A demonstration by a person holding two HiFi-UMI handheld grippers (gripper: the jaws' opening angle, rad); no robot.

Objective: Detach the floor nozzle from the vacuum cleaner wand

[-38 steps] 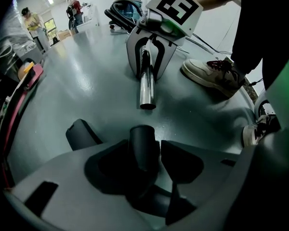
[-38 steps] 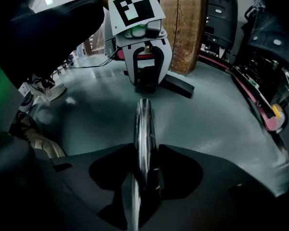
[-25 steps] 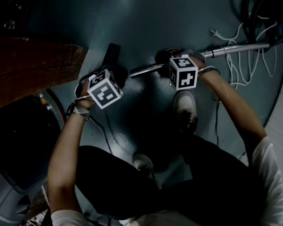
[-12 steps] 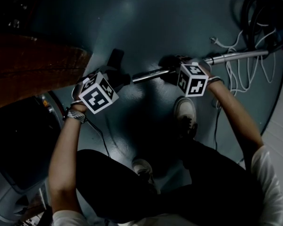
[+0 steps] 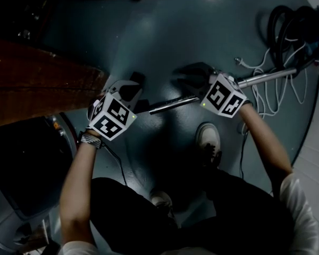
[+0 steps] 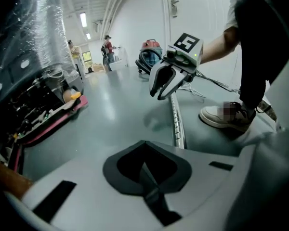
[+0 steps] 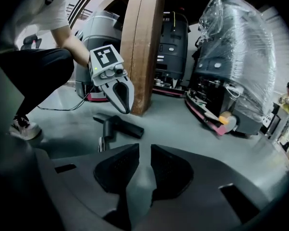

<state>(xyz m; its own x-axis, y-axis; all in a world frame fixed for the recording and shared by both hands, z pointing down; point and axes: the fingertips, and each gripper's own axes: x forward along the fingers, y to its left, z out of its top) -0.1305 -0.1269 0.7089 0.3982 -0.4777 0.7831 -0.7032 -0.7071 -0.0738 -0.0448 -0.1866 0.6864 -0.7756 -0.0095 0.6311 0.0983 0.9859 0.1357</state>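
- The left hand-held gripper (image 6: 145, 172) has its jaws pressed together with nothing in them.
- The right hand-held gripper (image 7: 144, 170) has just been closing. A narrow gap is left, and it is empty.
- The floor nozzle (image 7: 119, 124) lies on the floor (image 5: 165, 36), left of centre in the right gripper view, under the left hand-held gripper, which is the nearer.
- The wand (image 5: 170, 104) runs from there toward the upper right of the head view.

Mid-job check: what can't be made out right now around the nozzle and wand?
Head view: floor nozzle mostly hidden beneath the shut left tool; its joint with the wand is lost in shadow.
Left gripper view: the wand's near end disappears behind that tool's own body.
Head view: hose coil too dark to trace.
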